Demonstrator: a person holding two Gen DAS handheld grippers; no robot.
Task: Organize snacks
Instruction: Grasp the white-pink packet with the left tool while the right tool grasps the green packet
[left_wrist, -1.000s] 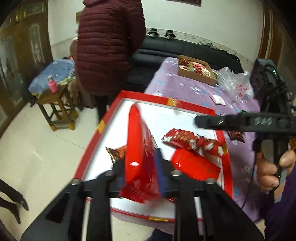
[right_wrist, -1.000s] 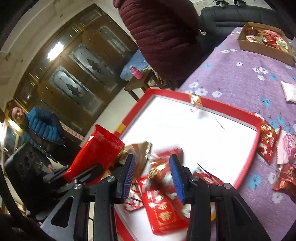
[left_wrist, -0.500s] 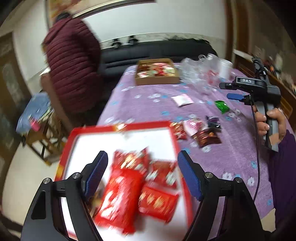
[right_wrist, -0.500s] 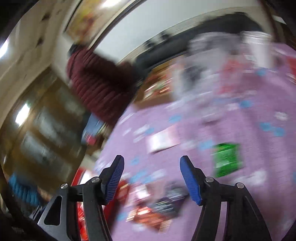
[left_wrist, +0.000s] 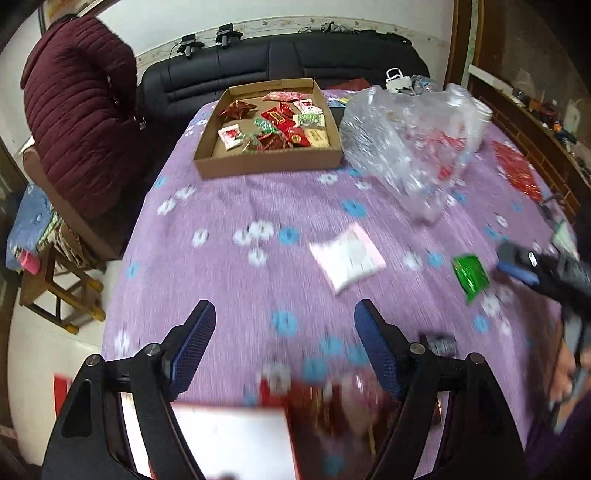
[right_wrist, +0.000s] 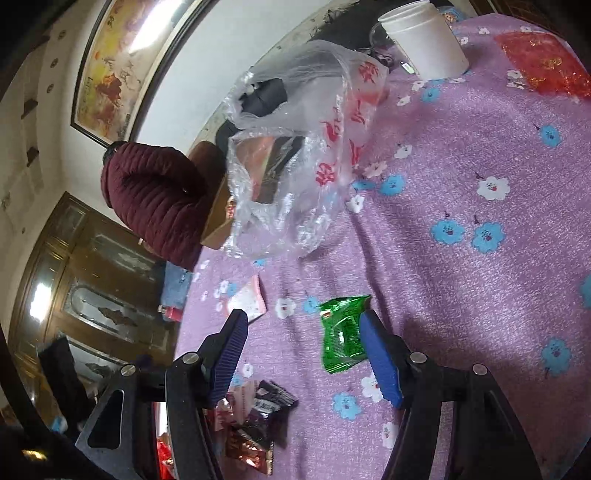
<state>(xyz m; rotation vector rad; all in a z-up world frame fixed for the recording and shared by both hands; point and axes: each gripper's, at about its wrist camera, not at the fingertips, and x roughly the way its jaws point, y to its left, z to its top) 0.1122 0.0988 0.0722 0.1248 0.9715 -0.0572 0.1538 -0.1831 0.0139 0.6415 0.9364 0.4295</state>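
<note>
Left gripper jaws apart and empty over purple cloth, right gripper jaws apart, green packet beside its right finger, both having just been opening.

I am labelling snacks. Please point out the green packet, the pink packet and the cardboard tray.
green packet (right_wrist: 341, 338), right wrist view, centre of wrapper
pink packet (left_wrist: 347, 256), left wrist view, middle
cardboard tray (left_wrist: 269, 166), left wrist view, near wall

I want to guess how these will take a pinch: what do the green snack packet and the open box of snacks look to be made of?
The green snack packet looks like thin glossy plastic or foil film: bright glints, crinkles. The open box looks like plain brown cardboard: matte, with straight folded walls.
</note>
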